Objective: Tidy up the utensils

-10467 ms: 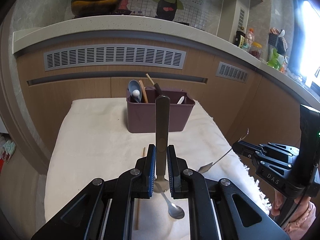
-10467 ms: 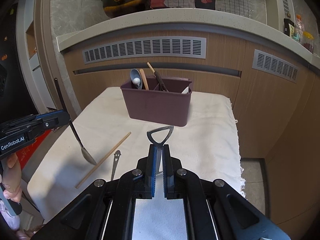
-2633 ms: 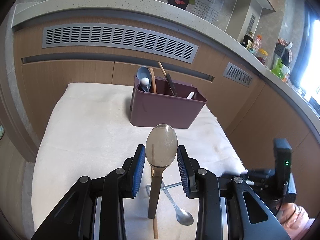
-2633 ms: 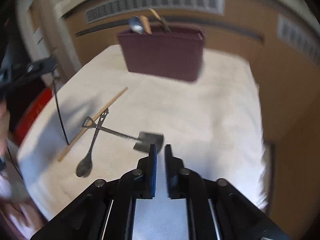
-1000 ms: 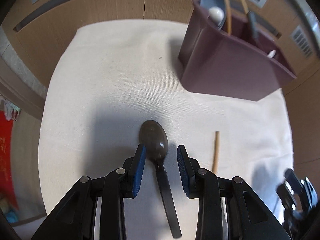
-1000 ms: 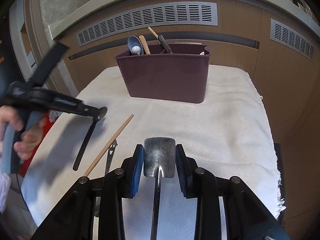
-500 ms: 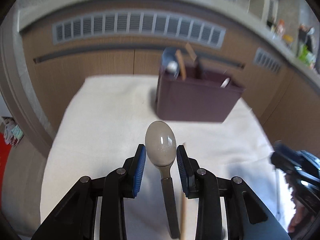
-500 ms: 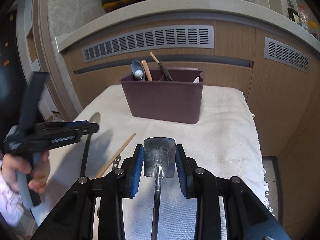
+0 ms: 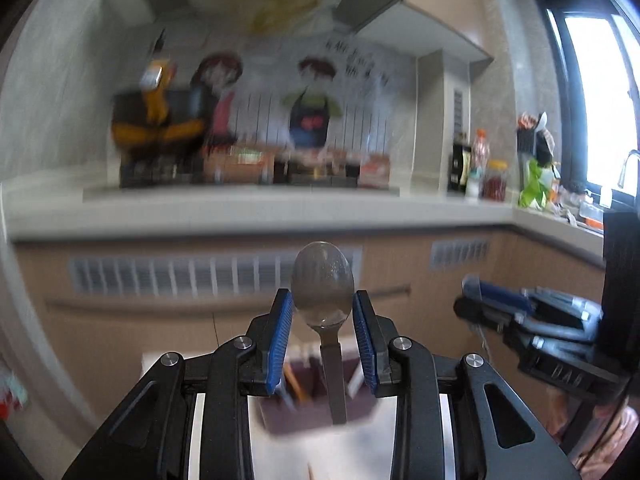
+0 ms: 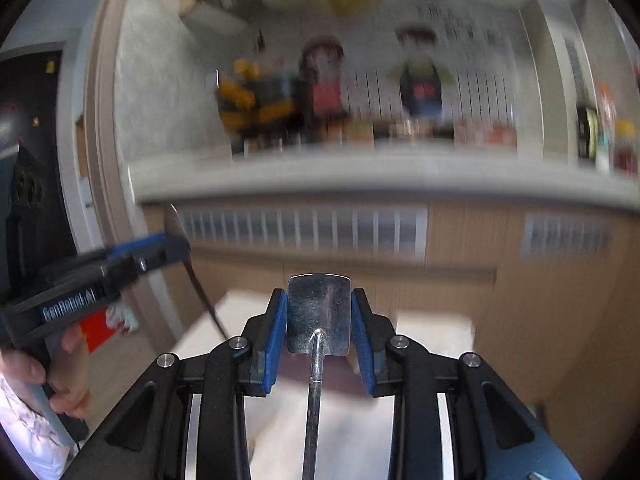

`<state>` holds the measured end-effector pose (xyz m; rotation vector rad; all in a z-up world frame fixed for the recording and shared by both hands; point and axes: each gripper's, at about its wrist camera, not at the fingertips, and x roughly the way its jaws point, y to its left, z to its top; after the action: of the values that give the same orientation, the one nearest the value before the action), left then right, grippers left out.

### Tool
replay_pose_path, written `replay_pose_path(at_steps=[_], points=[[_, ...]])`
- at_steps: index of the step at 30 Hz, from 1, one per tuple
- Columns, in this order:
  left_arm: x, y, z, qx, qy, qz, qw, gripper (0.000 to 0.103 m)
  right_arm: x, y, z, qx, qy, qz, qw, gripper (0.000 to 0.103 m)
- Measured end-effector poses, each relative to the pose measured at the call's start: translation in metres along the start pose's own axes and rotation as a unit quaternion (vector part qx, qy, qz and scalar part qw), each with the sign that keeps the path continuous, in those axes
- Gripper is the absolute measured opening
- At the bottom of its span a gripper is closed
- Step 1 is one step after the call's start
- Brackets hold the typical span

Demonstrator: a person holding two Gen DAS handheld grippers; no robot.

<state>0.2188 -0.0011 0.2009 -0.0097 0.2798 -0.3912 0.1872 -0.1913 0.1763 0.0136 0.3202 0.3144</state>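
My left gripper (image 9: 322, 322) is clamped on a dark spoon (image 9: 322, 286) by its bowl, handle hanging down; my right gripper (image 10: 319, 320) pinches a small shovel-shaped spoon (image 10: 319, 314) by its blade. Beyond both, the maroon utensil bin (image 9: 316, 416) sits low on the white cloth (image 10: 352, 432) — blurred.

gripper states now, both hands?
Left gripper: closed on the spoon, bowl up.
Right gripper: closed on the shovel-shaped spoon.
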Motion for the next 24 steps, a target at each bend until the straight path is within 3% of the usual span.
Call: replay_pose_path(at_steps=[3, 6, 15, 24], points=[[0.024, 0.006, 0.024, 0.009, -0.018, 0.013, 0.9997, 0.032, 0.021, -0.007, 0.033, -0.008, -0.037, -0.002, 0.999, 0.029], [0.048, 0.016, 0.025, 0.002, -0.014, 0.011, 0.9998, 0.032, 0.05, -0.012, 0.039, -0.011, -0.044, -0.009, 0.999, 0.029], [0.131, 0.037, -0.034, -0.026, 0.053, -0.002, 0.9982, 0.032, 0.141, -0.02, -0.007, -0.022, -0.011, -0.048, 0.999, 0.029], [0.158, 0.061, -0.086, -0.073, 0.114, -0.003, 0.9908, 0.032, 0.2, -0.048, -0.056, 0.011, 0.033, -0.047, 0.998, 0.029]])
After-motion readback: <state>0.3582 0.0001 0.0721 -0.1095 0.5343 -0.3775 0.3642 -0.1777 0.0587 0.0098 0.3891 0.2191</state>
